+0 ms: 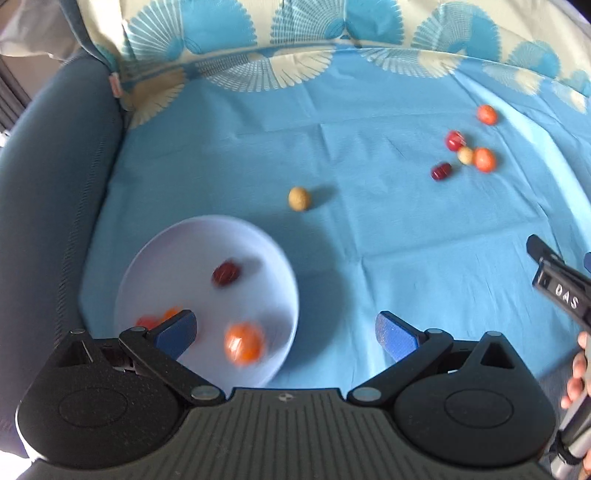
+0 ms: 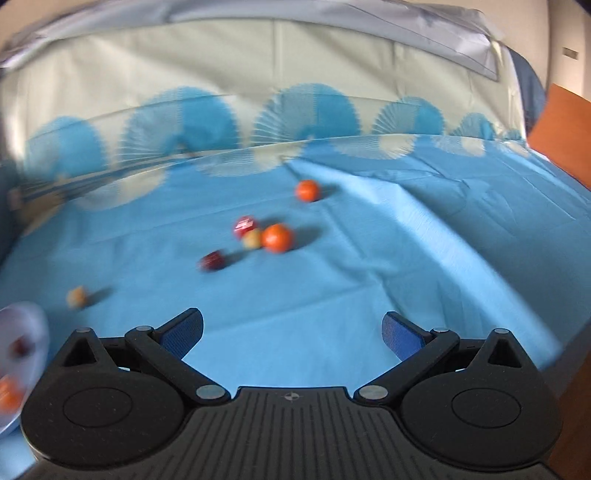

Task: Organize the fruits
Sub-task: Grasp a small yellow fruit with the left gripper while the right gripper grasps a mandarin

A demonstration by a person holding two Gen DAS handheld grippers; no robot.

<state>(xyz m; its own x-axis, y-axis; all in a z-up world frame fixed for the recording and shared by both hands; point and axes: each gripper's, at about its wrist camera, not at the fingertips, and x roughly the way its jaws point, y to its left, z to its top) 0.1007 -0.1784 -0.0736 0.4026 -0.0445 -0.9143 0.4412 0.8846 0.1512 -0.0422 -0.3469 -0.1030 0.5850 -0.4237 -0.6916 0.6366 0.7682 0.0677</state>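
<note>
A white plate (image 1: 177,243) lies on the blue cloth and holds a dark red fruit (image 1: 226,273), an orange fruit (image 1: 244,342) and another orange one (image 1: 155,320) partly behind my left finger. My left gripper (image 1: 286,332) is open and empty, hovering over the plate's near right edge. A tan fruit (image 1: 299,198) lies alone beyond the plate. A cluster of fruits lies far right: a red one (image 1: 455,140), a tan one (image 1: 465,155), an orange one (image 1: 484,159), a dark red one (image 1: 441,171); a further orange one (image 1: 487,114) lies apart. My right gripper (image 2: 291,332) is open and empty, short of the cluster (image 2: 275,237).
A patterned blue and cream cushion back (image 1: 295,33) rises behind the cloth. A grey padded armrest (image 1: 48,184) borders the left. The right gripper's body and the person's hand (image 1: 576,369) show at the right edge. An orange-brown panel (image 2: 561,133) stands at far right.
</note>
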